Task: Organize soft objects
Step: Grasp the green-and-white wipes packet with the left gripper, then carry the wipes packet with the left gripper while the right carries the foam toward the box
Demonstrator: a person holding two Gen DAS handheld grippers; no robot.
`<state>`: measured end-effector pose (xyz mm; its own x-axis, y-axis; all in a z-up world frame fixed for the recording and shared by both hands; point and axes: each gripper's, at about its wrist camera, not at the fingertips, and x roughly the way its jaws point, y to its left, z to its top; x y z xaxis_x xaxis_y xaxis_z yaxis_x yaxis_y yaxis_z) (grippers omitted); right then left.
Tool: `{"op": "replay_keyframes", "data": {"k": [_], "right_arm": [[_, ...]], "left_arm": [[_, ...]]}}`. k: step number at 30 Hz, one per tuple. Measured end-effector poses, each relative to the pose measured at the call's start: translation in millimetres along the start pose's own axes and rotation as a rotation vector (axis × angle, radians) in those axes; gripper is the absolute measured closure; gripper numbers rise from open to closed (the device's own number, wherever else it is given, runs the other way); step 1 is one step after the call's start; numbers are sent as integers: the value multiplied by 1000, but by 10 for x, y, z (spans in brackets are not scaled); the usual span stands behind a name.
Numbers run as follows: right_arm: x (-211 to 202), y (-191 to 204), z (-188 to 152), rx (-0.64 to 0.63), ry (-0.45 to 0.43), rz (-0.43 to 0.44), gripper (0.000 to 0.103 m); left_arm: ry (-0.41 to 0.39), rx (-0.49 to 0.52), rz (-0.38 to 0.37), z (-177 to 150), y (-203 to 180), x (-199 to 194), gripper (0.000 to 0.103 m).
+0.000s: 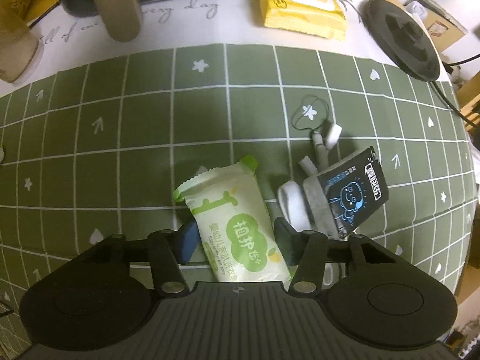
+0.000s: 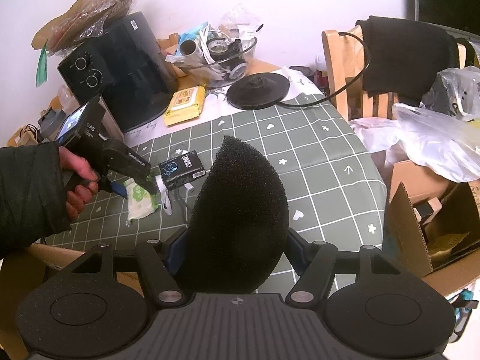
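A white and green soap packet (image 1: 240,219) lies on the green checked cloth (image 1: 120,120) between the fingers of my left gripper (image 1: 237,240), which close against its sides. It also shows in the right wrist view (image 2: 139,199) under the left gripper (image 2: 132,184). A black packet with a blue cartoon (image 1: 354,192) rests on grey and white cloth items (image 1: 303,204) just right of it; the black packet shows in the right wrist view too (image 2: 181,169). My right gripper (image 2: 235,249) is shut on a black foam sponge (image 2: 240,210), held above the table.
A yellow wipes pack (image 1: 297,0) and a black kettle base (image 1: 402,39) lie at the far edge. A black air fryer (image 2: 120,69) and a glass bowl of clutter (image 2: 222,57) stand behind. A wooden chair (image 2: 354,69), plastic bags and cardboard boxes (image 2: 432,225) are on the right.
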<state>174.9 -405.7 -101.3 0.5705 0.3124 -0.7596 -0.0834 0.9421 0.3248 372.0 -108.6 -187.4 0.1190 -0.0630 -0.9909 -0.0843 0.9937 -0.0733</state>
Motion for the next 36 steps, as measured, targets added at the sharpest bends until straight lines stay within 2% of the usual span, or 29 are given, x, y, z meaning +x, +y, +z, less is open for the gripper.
{"op": "replay_keyframes", "data": {"k": [8, 16, 25, 36], "right_arm": [[-85, -17, 48, -7, -16, 2, 33], [-217, 21, 167, -25, -22, 32, 33], [-385, 175, 258, -41, -2, 96, 33], [-540, 455, 263, -85, -3, 183, 33]], "left_arm": [[-89, 3, -69, -59, 251, -359, 53], [-201, 48, -110, -147, 338, -837, 54], [-307, 93, -149, -417, 517, -1344, 54], [-371, 129, -214, -839, 703, -1856, 54]]}}
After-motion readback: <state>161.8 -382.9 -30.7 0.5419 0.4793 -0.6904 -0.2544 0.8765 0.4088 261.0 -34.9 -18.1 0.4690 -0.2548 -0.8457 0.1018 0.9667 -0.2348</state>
